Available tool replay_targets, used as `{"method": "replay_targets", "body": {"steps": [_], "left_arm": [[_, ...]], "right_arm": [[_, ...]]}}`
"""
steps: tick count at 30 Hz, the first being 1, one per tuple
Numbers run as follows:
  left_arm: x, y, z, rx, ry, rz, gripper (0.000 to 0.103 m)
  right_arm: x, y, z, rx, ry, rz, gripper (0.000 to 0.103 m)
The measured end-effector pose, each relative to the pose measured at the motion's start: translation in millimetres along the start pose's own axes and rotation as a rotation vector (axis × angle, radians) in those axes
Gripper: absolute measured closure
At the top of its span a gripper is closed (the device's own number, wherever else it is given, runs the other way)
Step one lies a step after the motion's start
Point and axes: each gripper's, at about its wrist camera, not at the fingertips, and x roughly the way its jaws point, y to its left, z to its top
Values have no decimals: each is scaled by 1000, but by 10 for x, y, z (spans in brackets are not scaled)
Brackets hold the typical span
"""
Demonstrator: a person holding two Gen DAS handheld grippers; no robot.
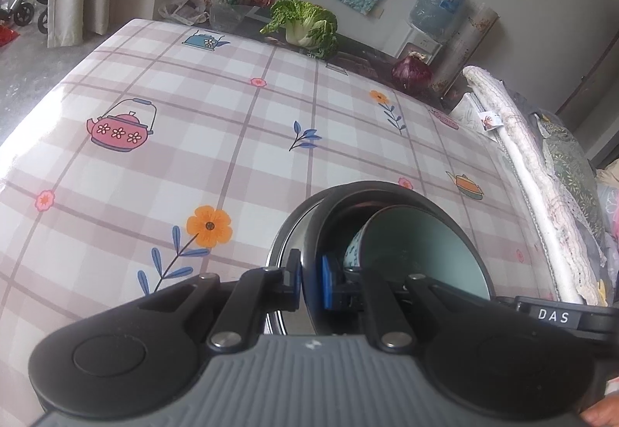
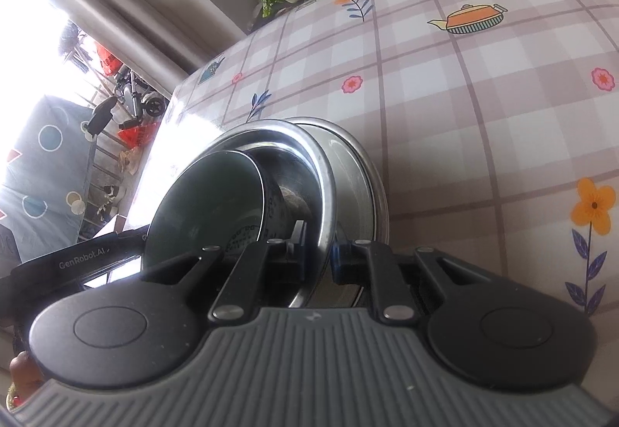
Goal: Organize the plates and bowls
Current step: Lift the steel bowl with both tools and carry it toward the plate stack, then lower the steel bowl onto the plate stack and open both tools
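Both grippers, closest to their cameras, are clamped on opposite rims of one nested stack of dishes carried just above the surface [image 1: 232,110], a table under a plaid oilcloth printed with teapots and flowers. Sharing the load from two sides seems meant to keep the stack level and stop the loose pieces sliding while it travels. At the bottom sits a shallow steel plate [image 2: 359,171]; in it a steel bowl [image 2: 309,156]; inside that a smaller ceramic bowl [image 1: 418,249], pale green within and patterned outside, leaning against the steel wall. The left gripper [image 1: 309,282] has its jaws nearly shut on a dark rim of the stack, and the right gripper [image 2: 318,253] pinches the steel bowl's edge just as narrowly. Far beyond, at the surface's end, lie a napa cabbage [image 1: 305,24] and a red cabbage [image 1: 411,73]. Readable writing: "DAS" on the neighbouring gripper in the left view, "GenRobot.AI" on the one in the right view.
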Motion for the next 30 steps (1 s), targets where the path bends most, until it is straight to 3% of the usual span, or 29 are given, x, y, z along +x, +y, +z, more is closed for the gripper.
{"method": "replay_targets", "body": {"steps": [17,22,25,27,28,30], "left_arm": [[0,40,-115,31,4,-20,89],[-165,-2,-156,95,-52,23,67],[-284,56,-163,89,-78,6,56],[-373,97,-173,85,-95,-17,42],[-418,115,-183,85,-106,-24,41],[-509,133,-217,99,-128,-23,35]], "right_arm": [[-31,104,-46,-97,-50,-71,89],[-147,94,-35,-107,-95,-77,78],[-225,66,-47,-99,-113,-64,77],[-279,44,-76,-95,-128,-51,74],[-309,33,-92,-92,-137,-47,71],[-378,17,-135,-91,-161,-68,49]]}}
